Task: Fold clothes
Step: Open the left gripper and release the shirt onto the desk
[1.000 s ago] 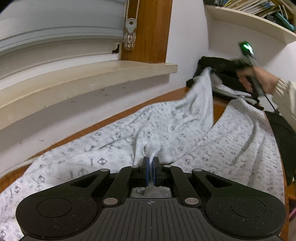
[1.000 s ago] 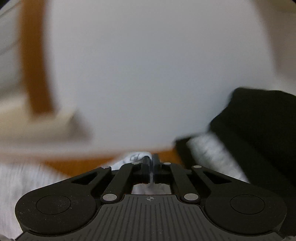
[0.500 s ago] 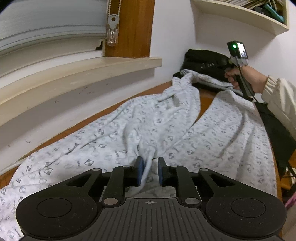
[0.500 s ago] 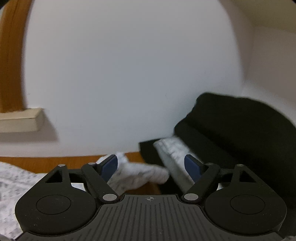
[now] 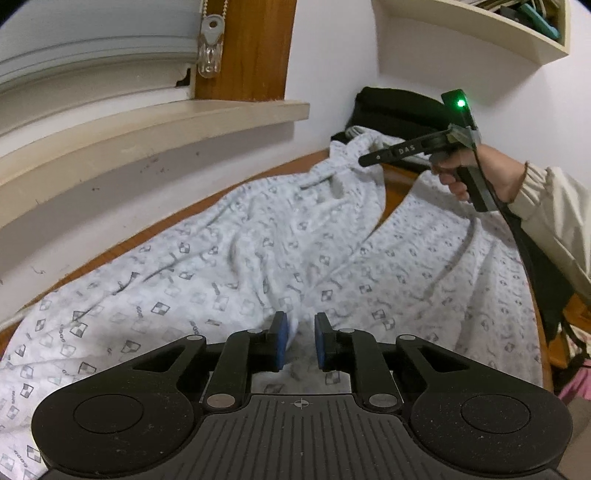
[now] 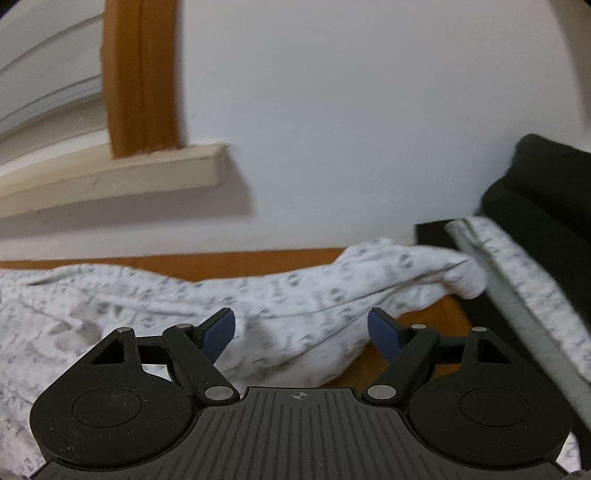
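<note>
1. Your left gripper (image 5: 299, 341) sits low over the garment (image 5: 258, 258), its blue pads parted by a narrow gap. A ridge of cloth rises between them, but the pads do not clamp it.
2. Your right gripper (image 6: 301, 334) is spread wide, its pads well apart and holding nothing. A fold of the garment (image 6: 295, 295) lies in front of and below the fingers.
3. From the left wrist view you can see the right gripper (image 5: 399, 151) held out over the far end of the cloth, a green light lit on top. Your right hand (image 5: 476, 170) wraps its handle, with a pale sleeve (image 5: 554, 210) behind it.
4. The garment is white with small grey diamond prints. It lies spread and wrinkled across the wooden table (image 5: 402, 184), from the near left corner to the far end.
5. Its two long parts split in a V, with bare wood showing in the gap between them.
6. The far tip of the garment touches a black bag (image 6: 546, 206) that stands against the white wall.
7. A patterned strip with a grey edge (image 6: 517, 280) leans along the bag's near side; you cannot tell whether it belongs to the same garment.
8. A windowsill (image 5: 147, 129) runs along the wall left of the table, under a wooden frame (image 5: 251, 48). A shelf (image 5: 480, 29) hangs high on the right.
</note>
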Tool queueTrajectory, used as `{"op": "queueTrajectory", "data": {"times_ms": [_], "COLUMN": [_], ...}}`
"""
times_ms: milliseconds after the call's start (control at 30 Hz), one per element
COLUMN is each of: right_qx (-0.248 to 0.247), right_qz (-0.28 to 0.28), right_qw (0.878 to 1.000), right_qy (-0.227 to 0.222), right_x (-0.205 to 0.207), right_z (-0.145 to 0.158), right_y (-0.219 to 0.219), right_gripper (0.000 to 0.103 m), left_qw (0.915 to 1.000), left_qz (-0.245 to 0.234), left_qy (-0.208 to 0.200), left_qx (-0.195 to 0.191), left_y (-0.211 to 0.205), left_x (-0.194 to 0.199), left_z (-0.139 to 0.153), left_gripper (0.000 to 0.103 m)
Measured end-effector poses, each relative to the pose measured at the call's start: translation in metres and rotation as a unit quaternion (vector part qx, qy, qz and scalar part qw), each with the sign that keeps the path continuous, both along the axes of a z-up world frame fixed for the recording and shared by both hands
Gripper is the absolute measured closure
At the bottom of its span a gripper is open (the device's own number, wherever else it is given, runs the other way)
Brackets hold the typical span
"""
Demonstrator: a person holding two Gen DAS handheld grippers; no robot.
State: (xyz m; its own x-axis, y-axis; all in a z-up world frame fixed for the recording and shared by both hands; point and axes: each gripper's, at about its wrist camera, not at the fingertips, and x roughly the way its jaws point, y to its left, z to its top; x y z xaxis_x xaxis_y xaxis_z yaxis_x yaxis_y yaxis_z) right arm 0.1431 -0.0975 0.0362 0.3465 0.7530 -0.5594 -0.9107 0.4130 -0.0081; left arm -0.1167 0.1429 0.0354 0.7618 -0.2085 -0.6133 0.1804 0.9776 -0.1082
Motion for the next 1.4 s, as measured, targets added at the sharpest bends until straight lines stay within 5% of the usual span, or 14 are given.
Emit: {"op": "queueTrajectory", "data": {"times_ms": [233, 400, 567, 1133, 1400], "right_qx": [-0.008, -0.016, -0.026, -0.031, -0.030], "right_qz": [0.016, 0.016, 0.016, 0.033, 0.030], "right_qw": [1.000, 0.999, 0.999, 0.998, 0.999], "right_qy": [0.012, 0.029, 0.030, 0.032, 0.034], "right_x": [-0.003, 0.004, 0.004, -0.028, -0.027], "right_z": [-0.017, -0.023, -0.025, -0.023, -0.023], "right_y": [-0.004, -0.004, -0.002, -0.040, -0.042], "right_gripper": [0.024, 0.021, 0.011, 0.005, 0.005], "left_qw": [0.9995, 0.9949, 0.9936, 0.9922, 0.9923], "left_qz": [0.021, 0.079, 0.113, 0.123, 0.117], "left_qy": [-0.023, -0.060, -0.010, -0.010, -0.018], "left_qx": [-0.010, 0.017, 0.006, 0.017, 0.037], "left_y": [0.007, 0.016, 0.032, 0.000, -0.007], "left_x": [-0.009, -0.018, -0.006, -0.069, -0.064], "left_z": [0.012, 0.023, -0.002, -0.004, 0.003], "left_gripper": [0.083, 0.059, 0.060, 0.058, 0.042]}}
